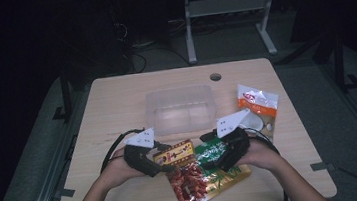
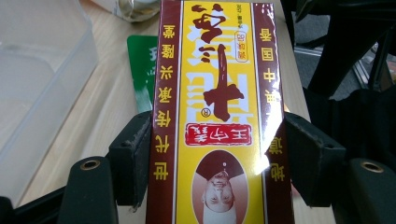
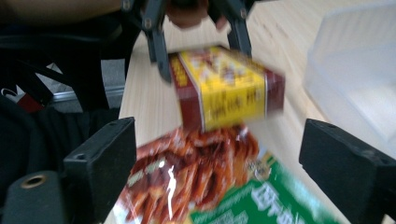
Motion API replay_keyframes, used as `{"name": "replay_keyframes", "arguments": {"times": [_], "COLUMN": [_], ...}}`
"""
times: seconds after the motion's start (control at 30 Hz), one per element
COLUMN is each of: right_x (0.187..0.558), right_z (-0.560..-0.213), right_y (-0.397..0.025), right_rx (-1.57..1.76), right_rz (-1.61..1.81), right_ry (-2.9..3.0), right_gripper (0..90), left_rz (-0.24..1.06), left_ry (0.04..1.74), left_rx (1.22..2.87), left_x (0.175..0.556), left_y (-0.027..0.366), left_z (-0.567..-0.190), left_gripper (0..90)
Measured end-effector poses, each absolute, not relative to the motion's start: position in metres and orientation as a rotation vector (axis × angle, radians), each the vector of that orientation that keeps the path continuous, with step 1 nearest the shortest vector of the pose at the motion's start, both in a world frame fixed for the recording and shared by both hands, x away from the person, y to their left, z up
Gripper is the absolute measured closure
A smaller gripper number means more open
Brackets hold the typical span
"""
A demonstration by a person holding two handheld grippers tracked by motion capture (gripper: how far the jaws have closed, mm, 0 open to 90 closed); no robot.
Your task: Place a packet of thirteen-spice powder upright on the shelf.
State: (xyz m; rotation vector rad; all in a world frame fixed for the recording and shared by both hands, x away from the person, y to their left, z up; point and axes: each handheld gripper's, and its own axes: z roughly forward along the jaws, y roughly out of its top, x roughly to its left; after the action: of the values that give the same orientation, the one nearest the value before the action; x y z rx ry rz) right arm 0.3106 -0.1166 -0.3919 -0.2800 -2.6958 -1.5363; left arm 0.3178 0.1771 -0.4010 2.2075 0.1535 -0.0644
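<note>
Filling the left gripper view, a yellow and dark red box [image 2: 219, 116] sits pinched between the two black jaws of the left gripper [image 2: 219, 154], one pad pressed against each long side. From above, the left gripper [image 1: 158, 159] holds that box [image 1: 173, 154] just in front of the clear plastic tub [image 1: 180, 109], near the table's [image 1: 116, 102] front edge. Beside the box, on its right, the right gripper [image 1: 211, 153] has its jaws spread wide over a green snack bag [image 1: 219, 169], pinching nothing; its own view shows the gap between the pads [image 3: 100, 163]. A red snack bag [image 1: 188, 186] lies touching the green one, in front of the box. Right of the tub lies a white and orange pouch [image 1: 257, 105].
</note>
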Motion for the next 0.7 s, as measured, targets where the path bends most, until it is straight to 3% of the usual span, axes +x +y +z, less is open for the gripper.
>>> {"name": "replay_keyframes", "arguments": {"times": [0.3,0.7], "right_x": [0.317,0.314], "right_z": [-0.394,-0.395], "right_y": [-0.096,-0.094], "right_rx": [-0.211,-0.184], "right_rz": [-1.492,-1.502], "right_ry": [-2.714,-2.684], "right_gripper": [14.7,28.7], "left_rz": [-0.057,-0.094], "left_ry": [0.112,0.090], "left_rx": [2.186,2.186], "left_x": [0.315,0.312], "left_y": [0.175,0.171], "left_z": [-0.401,-0.402], "left_gripper": [31.7,31.7]}}
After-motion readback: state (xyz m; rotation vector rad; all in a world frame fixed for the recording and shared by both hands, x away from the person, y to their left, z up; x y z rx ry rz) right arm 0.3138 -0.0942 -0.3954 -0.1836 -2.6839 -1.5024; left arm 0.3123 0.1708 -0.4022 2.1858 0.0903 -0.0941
